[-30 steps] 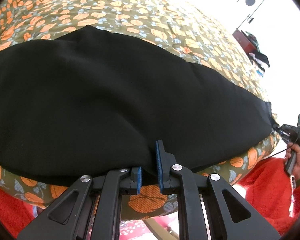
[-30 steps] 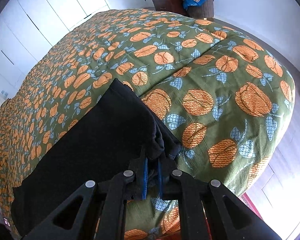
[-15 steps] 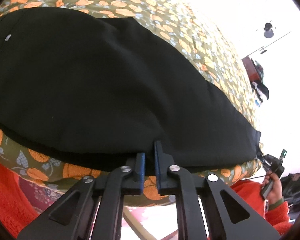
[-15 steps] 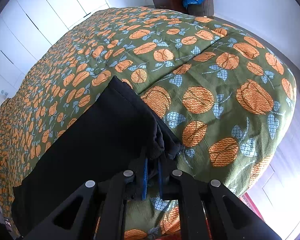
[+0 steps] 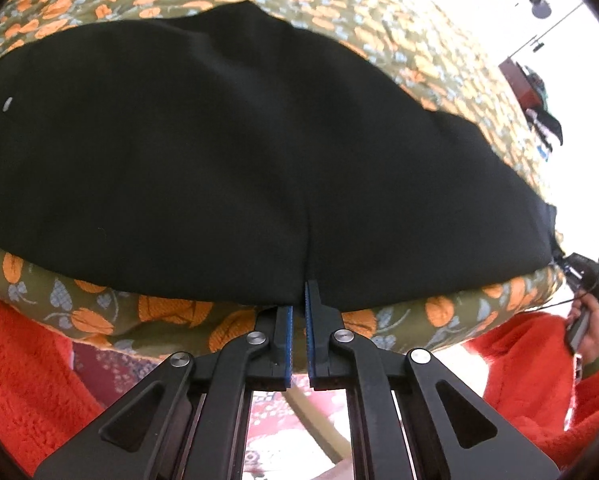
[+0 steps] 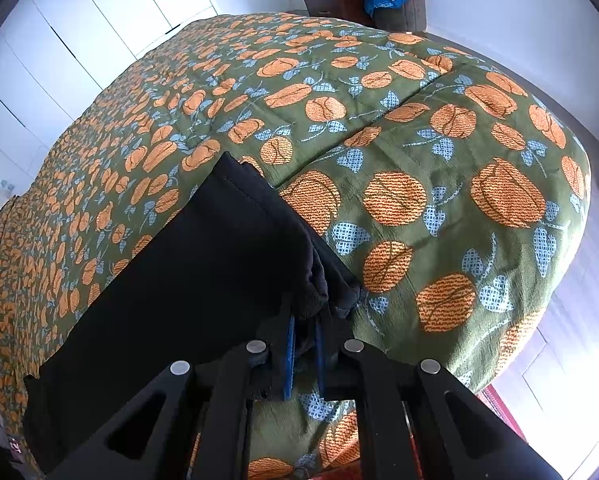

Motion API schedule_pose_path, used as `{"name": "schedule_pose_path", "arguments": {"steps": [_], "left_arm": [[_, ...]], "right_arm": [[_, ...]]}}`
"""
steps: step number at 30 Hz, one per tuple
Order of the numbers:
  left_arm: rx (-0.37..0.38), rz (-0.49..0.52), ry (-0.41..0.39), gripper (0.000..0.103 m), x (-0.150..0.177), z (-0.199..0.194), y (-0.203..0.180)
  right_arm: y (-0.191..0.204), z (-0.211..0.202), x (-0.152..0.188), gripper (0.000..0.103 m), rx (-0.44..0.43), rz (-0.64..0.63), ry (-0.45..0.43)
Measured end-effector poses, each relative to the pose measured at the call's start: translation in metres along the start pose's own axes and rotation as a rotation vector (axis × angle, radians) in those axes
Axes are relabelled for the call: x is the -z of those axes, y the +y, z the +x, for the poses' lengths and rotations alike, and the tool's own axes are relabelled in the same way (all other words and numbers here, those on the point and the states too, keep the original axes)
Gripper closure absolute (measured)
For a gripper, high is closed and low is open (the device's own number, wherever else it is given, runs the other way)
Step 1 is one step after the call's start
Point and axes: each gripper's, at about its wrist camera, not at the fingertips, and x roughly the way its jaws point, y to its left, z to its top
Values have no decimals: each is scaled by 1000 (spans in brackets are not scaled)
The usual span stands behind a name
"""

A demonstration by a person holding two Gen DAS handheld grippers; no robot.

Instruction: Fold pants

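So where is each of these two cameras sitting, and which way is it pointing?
Left wrist: on the left gripper, looking down at the black pants' near edge; orange sleeves show.
Right wrist: on the right gripper, clamped on the pants' bunched end, facing across the bed; no body shows.
Shared: pants and bed.

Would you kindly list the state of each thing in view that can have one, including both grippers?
black pants: lying flat along the near edge of the bed, pinched at two spots.
left gripper: shut on the pants' near edge.
right gripper: shut on a bunched end of the pants.
bedspread: spread over the bed, a crease running across it.
laundry basket: upright by the wall, heaped with clothes.
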Motion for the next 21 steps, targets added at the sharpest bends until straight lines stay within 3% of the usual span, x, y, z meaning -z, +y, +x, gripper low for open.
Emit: {"name": "schedule_pose_path", "arguments": {"steps": [3,5,7,8,9,11,13,16,21], "left_arm": [[-13,9,14,98,0,3,-2],[-34,4,30,88,2,2,-3],[-70,6,50,76,4,-4,-4],[-86,13,53,71,7,-9,-4],[-96,25,52,59,12,-19,-5],[-114,45,24,50,20,-39,-3],[-125,61,-40,47,23,-65,0],[-152,59,-168,32,6,-87,13],[-297,110,-254,32,-47,-53,34]], "right_arm": [[0,0,0,95,1,-3,-1],[1,-1,0,94,3,-3,-5],[1,-7,1,85,-16,-8,-20],[1,-11,2,73,-32,-9,-31],[1,-18,4,53,-44,-11,-49],[1,-41,10,39,-39,-11,-141],[1,-61,14,39,-24,-11,-215],[8,-82,21,39,-9,-42,-297],[49,-79,25,38,-49,-190,-291]]}}
